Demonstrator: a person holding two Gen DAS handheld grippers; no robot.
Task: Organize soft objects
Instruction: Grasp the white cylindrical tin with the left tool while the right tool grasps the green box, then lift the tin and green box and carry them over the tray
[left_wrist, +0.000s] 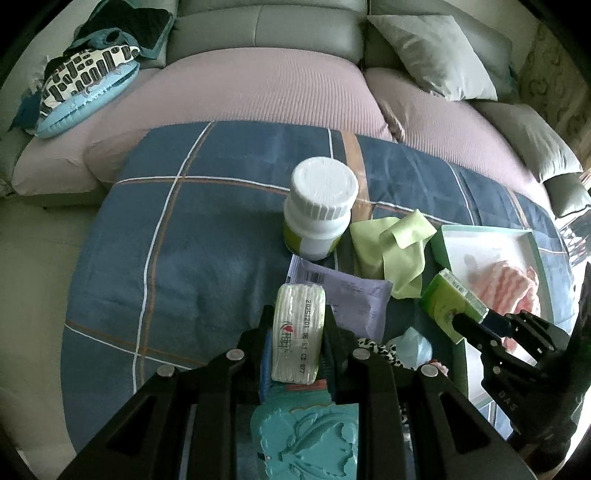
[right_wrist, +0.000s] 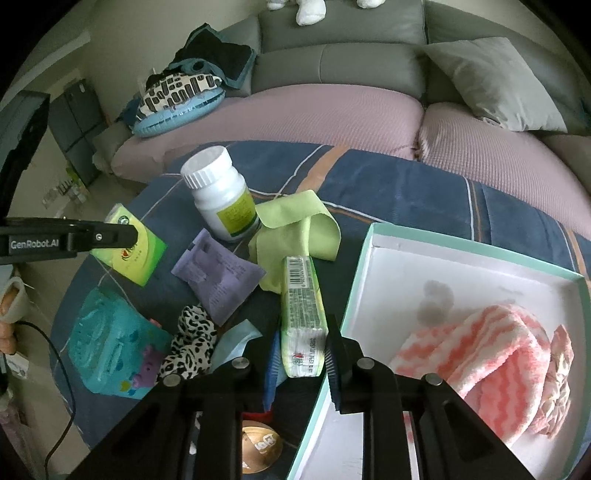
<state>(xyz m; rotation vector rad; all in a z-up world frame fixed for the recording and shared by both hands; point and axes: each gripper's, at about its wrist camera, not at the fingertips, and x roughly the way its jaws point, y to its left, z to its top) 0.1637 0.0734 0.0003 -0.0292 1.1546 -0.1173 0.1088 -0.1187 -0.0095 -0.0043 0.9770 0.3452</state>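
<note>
Left gripper (left_wrist: 298, 312): narrow, pinching a tissue pack (left_wrist: 297, 347) end-on, at six o'clock of the left wrist view. Right gripper (right_wrist: 303, 332): also narrow, clamped on a second tissue pack (right_wrist: 301, 295) by its short end, at six o'clock of the right wrist view, just left of the box (right_wrist: 364, 266).

Likely trouble:
- Soft packs squeezed only at one end; may sag, twist or slide out between the pads if swung fast.
- Second tissue pack long and sticking forward; could catch the near box wall on the way in, tipping the box or knocking the pack loose. Needs lifting over the rim first.
- Both hands heading for the same box at three o'clock; could cross and bump, since the right gripper sits between the left one and the box.
- Pink striped towel (right_wrist: 480, 354) already filling the box's four o'clock corner; a pack dropped on top may roll off. Bare floor toward twelve o'clock looks safer.

Around, on the checked blanket (left_wrist: 184, 240):
- White bottle (left_wrist: 319, 210) upright at twelve o'clock, hard, not for sorting, easy to topple with a low sweep.
- Green cloth (left_wrist: 388, 254) crumpled just beside the bottle, toward the box.
- Purple packet (left_wrist: 351, 291) flat under the left pack's line of travel.
- Leopard-print cloth (right_wrist: 192, 343) and teal pouch (right_wrist: 107, 343) at eight o'clock of the right view, untouched.
- Sofa (left_wrist: 258, 92) behind, at twelve o'clock.
</note>
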